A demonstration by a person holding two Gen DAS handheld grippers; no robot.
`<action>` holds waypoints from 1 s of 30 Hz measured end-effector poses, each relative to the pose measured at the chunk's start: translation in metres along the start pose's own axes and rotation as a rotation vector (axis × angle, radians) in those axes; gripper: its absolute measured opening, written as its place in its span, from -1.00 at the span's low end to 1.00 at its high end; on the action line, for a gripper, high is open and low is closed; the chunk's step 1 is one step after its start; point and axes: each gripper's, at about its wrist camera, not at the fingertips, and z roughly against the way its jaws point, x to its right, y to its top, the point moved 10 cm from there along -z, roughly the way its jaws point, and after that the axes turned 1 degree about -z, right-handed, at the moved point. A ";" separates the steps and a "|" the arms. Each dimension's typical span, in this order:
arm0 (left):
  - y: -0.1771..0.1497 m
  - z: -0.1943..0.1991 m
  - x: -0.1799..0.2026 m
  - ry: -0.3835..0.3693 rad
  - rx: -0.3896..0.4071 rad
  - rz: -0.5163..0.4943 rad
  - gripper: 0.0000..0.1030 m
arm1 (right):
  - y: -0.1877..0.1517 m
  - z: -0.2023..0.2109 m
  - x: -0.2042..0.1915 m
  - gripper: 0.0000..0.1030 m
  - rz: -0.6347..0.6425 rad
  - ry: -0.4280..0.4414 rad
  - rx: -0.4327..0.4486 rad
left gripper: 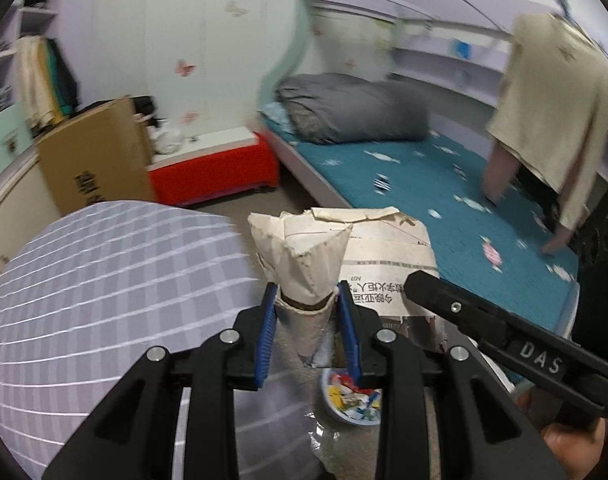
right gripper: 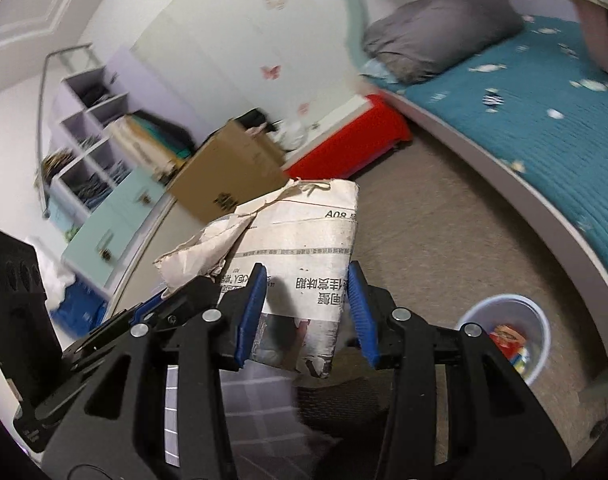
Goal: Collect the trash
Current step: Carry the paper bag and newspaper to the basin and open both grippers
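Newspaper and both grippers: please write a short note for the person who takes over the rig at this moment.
Left gripper: shut on a rolled corner of the newspaper, which is off the floor.
Right gripper: around the folded part; one pad touches, the other stands clear, so it is open.
Trash bin: on the carpet below and right of the right gripper, already holding coloured wrappers.
Done: newspaper picked up.
Left: carry it over the bin and release it, probably with both grippers.

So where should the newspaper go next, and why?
Probably carry it over the bin and let go. The left gripper clamps the newspaper, while the right gripper has a gap on one side. The bin on the floor already holds wrappers.
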 end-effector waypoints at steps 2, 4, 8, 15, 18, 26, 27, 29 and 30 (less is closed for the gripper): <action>-0.011 -0.016 0.023 -0.019 -0.027 -0.023 -0.44 | -0.005 0.006 0.026 -0.18 -0.028 -0.023 -0.001; -0.023 -0.034 0.044 -0.049 -0.062 -0.038 -0.44 | -0.011 0.011 0.053 -0.18 -0.061 -0.045 -0.001; -0.049 -0.067 0.075 -0.093 -0.124 -0.074 -0.44 | -0.027 0.017 0.108 -0.18 -0.137 -0.088 -0.013; -0.092 -0.124 0.106 -0.133 -0.239 -0.096 -0.44 | -0.048 0.010 0.164 -0.15 -0.190 -0.162 -0.044; -0.104 -0.142 0.113 -0.145 -0.276 -0.099 -0.44 | -0.053 0.005 0.183 -0.09 -0.203 -0.189 -0.054; -0.126 -0.181 0.121 -0.187 -0.359 -0.083 -0.41 | -0.063 -0.020 0.219 0.14 -0.245 -0.235 -0.084; -0.129 -0.186 0.119 -0.196 -0.372 -0.079 -0.40 | -0.065 -0.025 0.226 0.18 -0.252 -0.242 -0.093; -0.136 -0.197 0.118 -0.196 -0.397 -0.080 -0.23 | -0.072 -0.037 0.241 0.25 -0.249 -0.274 -0.128; -0.140 -0.203 0.118 -0.184 -0.410 -0.087 -0.21 | -0.076 -0.044 0.254 0.26 -0.244 -0.322 -0.143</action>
